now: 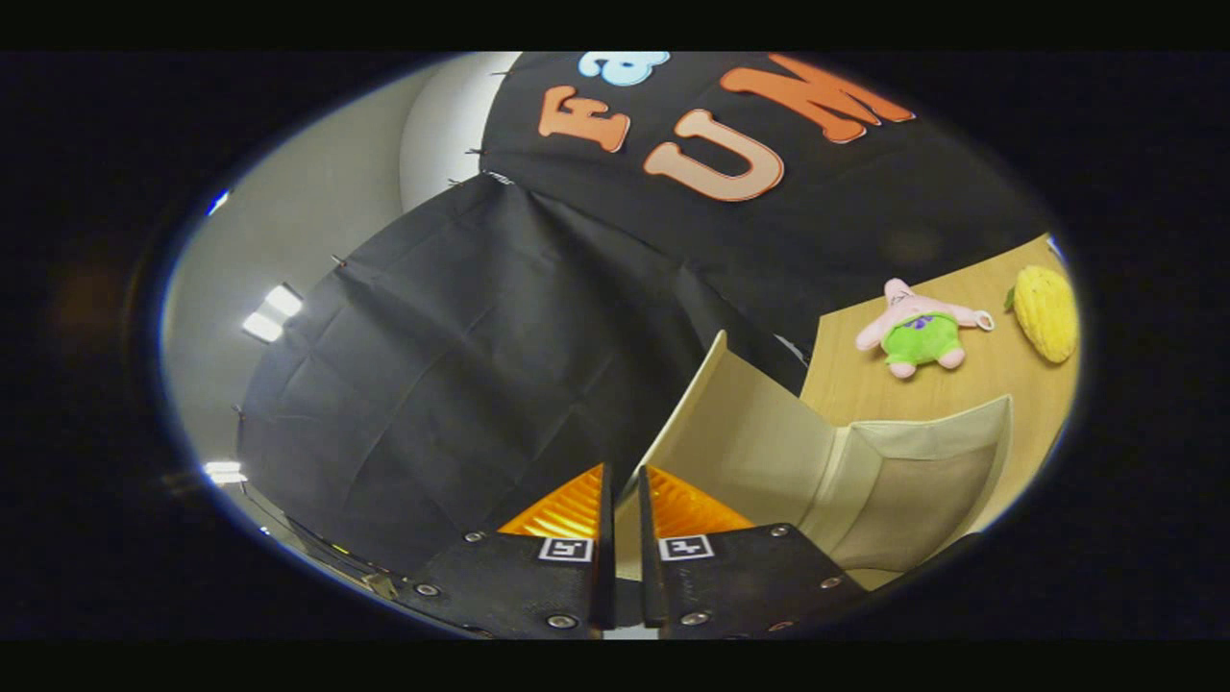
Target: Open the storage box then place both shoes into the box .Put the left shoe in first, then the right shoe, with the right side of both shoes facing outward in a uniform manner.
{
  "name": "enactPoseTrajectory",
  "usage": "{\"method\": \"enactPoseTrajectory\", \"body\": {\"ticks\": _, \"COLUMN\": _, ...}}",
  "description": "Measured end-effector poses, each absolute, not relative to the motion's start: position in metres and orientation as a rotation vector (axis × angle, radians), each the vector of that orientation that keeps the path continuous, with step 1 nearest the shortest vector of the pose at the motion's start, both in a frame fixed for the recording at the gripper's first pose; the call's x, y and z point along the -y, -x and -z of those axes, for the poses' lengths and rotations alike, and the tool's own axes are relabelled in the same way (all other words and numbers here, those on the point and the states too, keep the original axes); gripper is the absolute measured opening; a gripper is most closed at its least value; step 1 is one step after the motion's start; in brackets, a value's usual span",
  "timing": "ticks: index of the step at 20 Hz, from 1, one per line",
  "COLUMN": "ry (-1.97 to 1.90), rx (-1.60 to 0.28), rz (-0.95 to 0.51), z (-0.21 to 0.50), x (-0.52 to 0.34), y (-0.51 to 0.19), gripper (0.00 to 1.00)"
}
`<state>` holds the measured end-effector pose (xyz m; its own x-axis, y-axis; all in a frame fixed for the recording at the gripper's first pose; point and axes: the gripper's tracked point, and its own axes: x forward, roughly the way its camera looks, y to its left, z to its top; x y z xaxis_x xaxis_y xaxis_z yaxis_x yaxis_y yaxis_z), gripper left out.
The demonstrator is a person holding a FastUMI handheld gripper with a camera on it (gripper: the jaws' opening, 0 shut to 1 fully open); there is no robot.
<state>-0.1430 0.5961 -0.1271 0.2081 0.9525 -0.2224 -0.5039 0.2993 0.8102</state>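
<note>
The fisheye camera rides on the gripper [623, 490], looking forward along its 2 fingers, tilted hard so the wooden table [961, 384] slopes off to one side. It sits very near the cream storage box [865, 481], facing the black cloth wall [461, 384] beyond.

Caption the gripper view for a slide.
Gripper jaws nearly closed on the storage box's raised lid edge; plush star toy and toy corn on the table beyond.
</note>
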Motion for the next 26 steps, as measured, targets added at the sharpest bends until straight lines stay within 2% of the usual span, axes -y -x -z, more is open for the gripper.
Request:
{"method": "enactPoseTrajectory", "body": {"ticks": 6, "ry": -0.566, "rx": -0.745, "rz": -0.994, "z": 0.147, "x": -0.578, "y": 0.11, "gripper": 0.96}}
{"method": "enactPoseTrajectory", "body": {"ticks": 16, "ry": -0.343, "rx": -0.542, "rz": -0.638, "z": 0.174, "x": -0.44, "y": 0.022, "gripper": 0.98}}
{"method": "enactPoseTrajectory", "body": {"ticks": 26, "ry": -0.114, "rx": -0.55, "rz": -0.33, "z": 0.255, "x": -0.302, "y": 0.008, "gripper": 0.98}}
